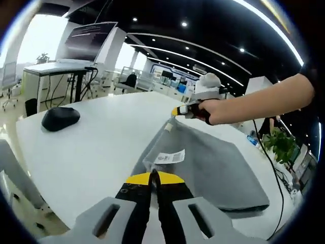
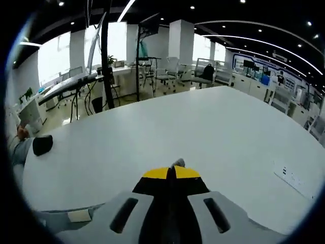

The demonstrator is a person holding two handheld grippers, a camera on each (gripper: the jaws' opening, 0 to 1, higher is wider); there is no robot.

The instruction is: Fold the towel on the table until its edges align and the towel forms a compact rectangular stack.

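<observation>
A grey towel (image 1: 213, 168) lies spread on the white table (image 1: 96, 147), with a white label (image 1: 170, 157) near its close edge. My left gripper (image 1: 155, 178) is shut on that edge, just below the label. A person's hand (image 1: 218, 109) holds my right gripper (image 1: 176, 112) at the towel's far corner, which is lifted a little and pinched. In the right gripper view, my right gripper (image 2: 171, 173) is shut, and a small grey tip of the towel (image 2: 178, 162) pokes out above its yellow jaws. More grey cloth with the label (image 2: 78, 216) hangs at the lower left.
A black mouse (image 1: 60, 118) (image 2: 43, 145) sits on the table to the left of the towel. A white socket strip (image 2: 289, 175) lies flat on the table (image 2: 203, 122). Desks, chairs and a potted plant (image 1: 279, 145) stand beyond the table's edges.
</observation>
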